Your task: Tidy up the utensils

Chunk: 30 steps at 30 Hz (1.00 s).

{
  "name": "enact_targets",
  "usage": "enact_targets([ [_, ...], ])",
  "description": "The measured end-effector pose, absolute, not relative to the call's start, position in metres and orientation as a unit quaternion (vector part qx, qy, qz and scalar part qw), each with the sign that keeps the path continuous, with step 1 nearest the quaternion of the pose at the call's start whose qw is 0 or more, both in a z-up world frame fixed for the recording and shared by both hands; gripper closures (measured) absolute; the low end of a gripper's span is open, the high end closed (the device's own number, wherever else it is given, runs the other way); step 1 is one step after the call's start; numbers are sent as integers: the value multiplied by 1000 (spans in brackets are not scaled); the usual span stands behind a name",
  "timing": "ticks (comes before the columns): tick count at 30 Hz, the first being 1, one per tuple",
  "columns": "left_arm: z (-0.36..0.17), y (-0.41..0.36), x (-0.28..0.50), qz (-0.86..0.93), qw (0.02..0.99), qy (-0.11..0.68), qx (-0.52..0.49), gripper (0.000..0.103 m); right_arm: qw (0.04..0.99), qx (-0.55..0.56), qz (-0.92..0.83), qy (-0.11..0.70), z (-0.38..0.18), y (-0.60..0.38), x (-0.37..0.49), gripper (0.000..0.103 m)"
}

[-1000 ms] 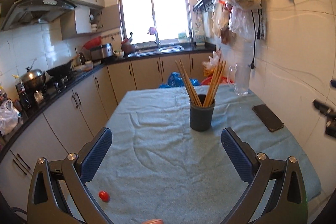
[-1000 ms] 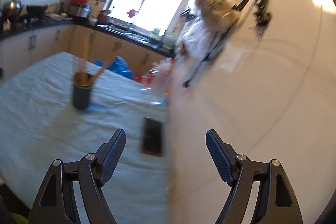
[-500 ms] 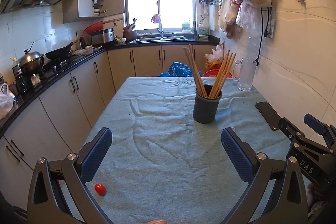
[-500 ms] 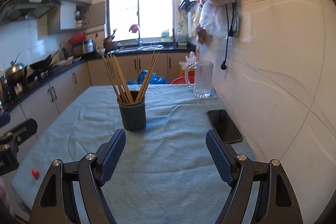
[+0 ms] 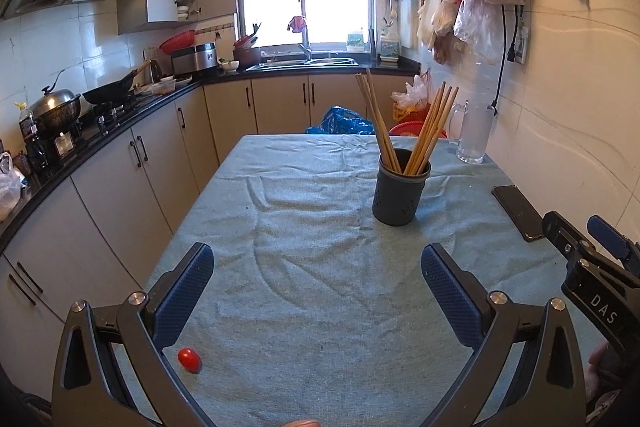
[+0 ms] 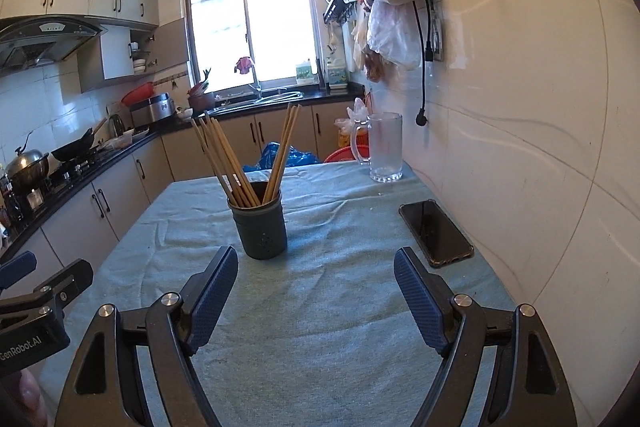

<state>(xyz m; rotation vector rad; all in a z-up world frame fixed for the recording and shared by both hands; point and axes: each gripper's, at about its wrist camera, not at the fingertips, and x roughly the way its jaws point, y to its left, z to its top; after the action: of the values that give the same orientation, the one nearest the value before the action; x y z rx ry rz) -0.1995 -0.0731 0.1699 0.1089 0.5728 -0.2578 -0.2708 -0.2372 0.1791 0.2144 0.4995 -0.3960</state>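
Note:
A dark grey holder [image 5: 398,190] [image 6: 262,227] stands upright on the table's light blue cloth [image 5: 312,267], with several wooden chopsticks [image 5: 404,131] [image 6: 244,163] leaning out of it in two bunches. My left gripper [image 5: 318,283] hovers open over the near part of the table, well short of the holder, nothing between its blue pads. My right gripper [image 6: 316,287] is also open and empty, just in front of the holder and slightly to its right. Each gripper shows at the edge of the other's view.
A small red tomato [image 5: 189,359] lies near the table's front left edge. A black phone [image 6: 435,233] lies by the tiled wall on the right, and a glass mug [image 6: 383,151] stands at the far right corner. Kitchen counters run along the left and back.
The right gripper rolled upright and swung from facing the wall to facing the holder, coming into the left wrist view. The left gripper came slightly lower and nearer the table.

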Motion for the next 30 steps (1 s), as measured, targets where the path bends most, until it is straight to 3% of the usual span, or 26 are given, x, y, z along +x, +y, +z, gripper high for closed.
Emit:
enact_targets([
  [30, 152, -76, -183, -132, 936, 322, 48, 0, 938, 101, -189, 272, 166, -233, -258, 18],
])
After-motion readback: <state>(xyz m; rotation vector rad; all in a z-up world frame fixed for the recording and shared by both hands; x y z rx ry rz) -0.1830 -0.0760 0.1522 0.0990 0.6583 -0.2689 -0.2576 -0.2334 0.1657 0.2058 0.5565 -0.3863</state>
